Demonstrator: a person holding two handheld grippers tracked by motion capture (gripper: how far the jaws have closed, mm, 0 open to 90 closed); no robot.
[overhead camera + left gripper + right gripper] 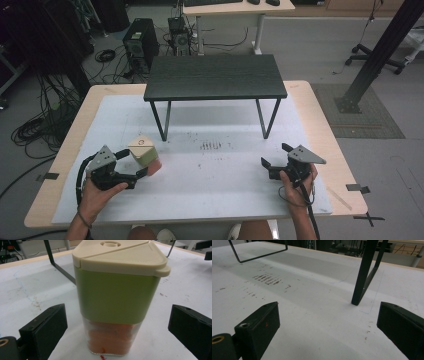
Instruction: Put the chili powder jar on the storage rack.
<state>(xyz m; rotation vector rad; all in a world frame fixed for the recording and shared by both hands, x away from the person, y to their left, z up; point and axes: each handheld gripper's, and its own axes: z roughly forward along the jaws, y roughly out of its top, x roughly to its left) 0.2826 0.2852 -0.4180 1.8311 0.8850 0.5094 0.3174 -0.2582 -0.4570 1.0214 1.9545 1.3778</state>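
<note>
A tall container [144, 154] stands upright on the white mat, left of centre, with a cream lid, a green upper body and a clear base showing orange contents. My left gripper [131, 164] is open, one jaw on each side of the container without touching it. In the left gripper view the container [116, 293] stands close between the two black jaws, with gaps on both sides. My right gripper [276, 155] is open over bare mat at the right, and nothing lies between its jaws [332, 332].
A small black table [215, 77] on thin metal legs stands on the mat behind both grippers; one leg [364, 272] is just ahead of the right gripper. Dark scuff marks [210, 146] dot the mat's centre. The wooden table edge [340, 165] runs near the right hand.
</note>
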